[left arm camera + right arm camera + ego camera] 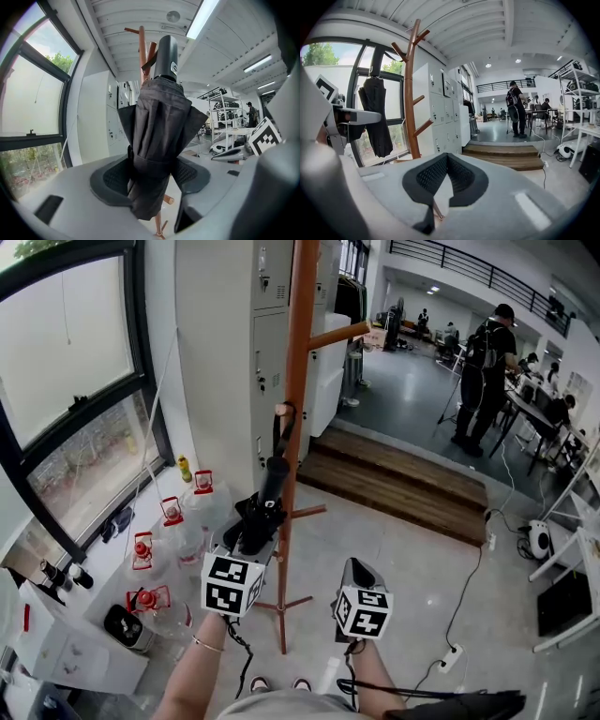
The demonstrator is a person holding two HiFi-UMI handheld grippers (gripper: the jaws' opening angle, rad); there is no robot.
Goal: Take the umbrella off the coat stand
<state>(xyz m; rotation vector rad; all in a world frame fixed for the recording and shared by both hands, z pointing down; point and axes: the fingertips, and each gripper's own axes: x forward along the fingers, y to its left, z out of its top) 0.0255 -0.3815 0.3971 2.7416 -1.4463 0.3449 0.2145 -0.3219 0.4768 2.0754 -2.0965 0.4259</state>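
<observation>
Pinching the folded black fabric umbrella beside the tall brown wooden coat stand, the left gripper has its grip. The umbrella's strap seemingly loops a peg, so unhooking is left. The right gripper is pressed together, empty.

- You're in an open-plan office or lab: tall pale grey metal lockers stand beside you.
- Past the brown wooden step, people gather at long dark desks.
- A black-railed gallery and white strip ceiling lights run overhead.
</observation>
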